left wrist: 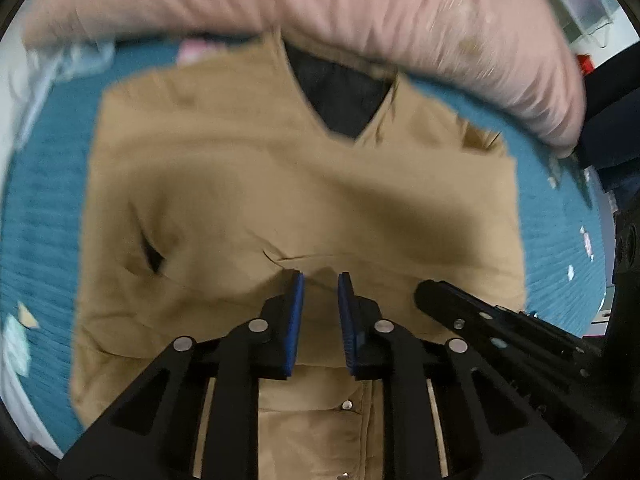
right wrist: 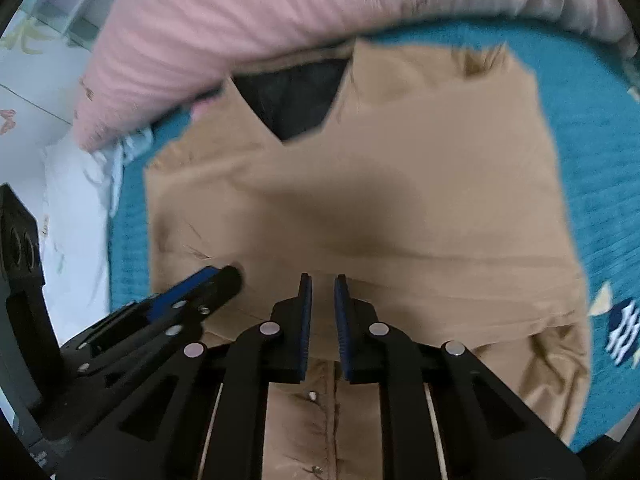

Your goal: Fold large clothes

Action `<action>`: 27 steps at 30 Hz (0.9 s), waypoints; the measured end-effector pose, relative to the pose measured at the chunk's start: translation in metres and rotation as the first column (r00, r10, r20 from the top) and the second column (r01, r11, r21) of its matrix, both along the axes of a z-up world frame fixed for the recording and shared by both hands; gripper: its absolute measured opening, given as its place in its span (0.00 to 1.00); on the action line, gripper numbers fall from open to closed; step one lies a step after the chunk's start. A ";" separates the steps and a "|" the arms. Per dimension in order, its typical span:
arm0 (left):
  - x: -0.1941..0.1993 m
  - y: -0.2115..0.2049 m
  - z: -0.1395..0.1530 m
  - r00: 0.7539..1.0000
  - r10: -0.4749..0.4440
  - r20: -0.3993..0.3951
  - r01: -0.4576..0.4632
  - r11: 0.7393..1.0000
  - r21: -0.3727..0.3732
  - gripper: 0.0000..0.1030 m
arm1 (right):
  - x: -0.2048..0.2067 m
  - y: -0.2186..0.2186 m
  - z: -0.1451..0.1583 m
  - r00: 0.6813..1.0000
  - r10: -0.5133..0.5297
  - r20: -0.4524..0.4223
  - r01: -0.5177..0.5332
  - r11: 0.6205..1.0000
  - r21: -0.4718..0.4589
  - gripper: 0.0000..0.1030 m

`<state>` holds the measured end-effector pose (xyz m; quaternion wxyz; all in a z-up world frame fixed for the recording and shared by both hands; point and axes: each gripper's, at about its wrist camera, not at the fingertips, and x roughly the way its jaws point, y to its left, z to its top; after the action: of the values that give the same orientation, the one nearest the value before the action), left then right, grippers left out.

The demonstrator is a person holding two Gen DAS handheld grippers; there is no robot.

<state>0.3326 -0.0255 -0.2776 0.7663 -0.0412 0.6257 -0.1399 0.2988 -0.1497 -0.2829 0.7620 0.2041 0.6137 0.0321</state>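
Left wrist and right wrist views, both blurred by motion. A tan coat point(left wrist: 248, 184) lies spread on a teal bedspread point(left wrist: 44, 216), its dark lining point(left wrist: 340, 92) showing in a V-shaped opening at the collar, which points toward a pink quilt point(left wrist: 360, 12) bunched along the far edge. The collar end lies just beside, and partly under, the quilt. A folded layer of the coat crosses the body of the garment, and a front placket with metal snaps point(left wrist: 347, 405) shows below the tools. A small dark slit point(left wrist: 154, 258) sits on the coat's left side.

The left tool point(left wrist: 321, 280) hangs over the near middle of the coat, its blue pads point(left wrist: 297, 312) set narrowly apart with nothing between them; whether the tips touch the cloth cannot be told. The right tool point(right wrist: 320, 282) hangs likewise over the coat, its blue pads point(right wrist: 306, 316) a narrow gap apart and gripping nothing.

The two tools stand close together, side by side: the right one enters the left wrist view from the lower right, and the left one enters the right wrist view from the lower left. A white sheet point(right wrist: 76, 216) lies beyond the bedspread's left edge in the right wrist view.
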 end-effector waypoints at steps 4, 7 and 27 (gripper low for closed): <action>-0.004 -0.001 -0.037 0.999 -0.006 -0.032 0.009 0.997 0.078 0.09 | 0.000 -0.002 -0.035 0.998 -0.013 -0.063 0.014 1.000 0.006 0.00; -0.004 0.000 -0.025 1.000 -0.031 -0.006 0.031 0.993 0.114 0.09 | -0.004 -0.013 -0.032 0.999 -0.018 -0.047 0.019 1.000 0.022 0.00; 0.023 0.068 -0.001 0.996 0.087 0.034 -0.093 0.967 0.237 0.10 | -0.017 -0.120 -0.010 0.968 -0.245 -0.045 0.235 0.958 -0.164 0.03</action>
<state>0.3558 0.0427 -0.2786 0.7785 0.0243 0.6265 -0.0292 0.2819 -0.2696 -0.2930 0.7538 0.2170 0.6093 -0.1159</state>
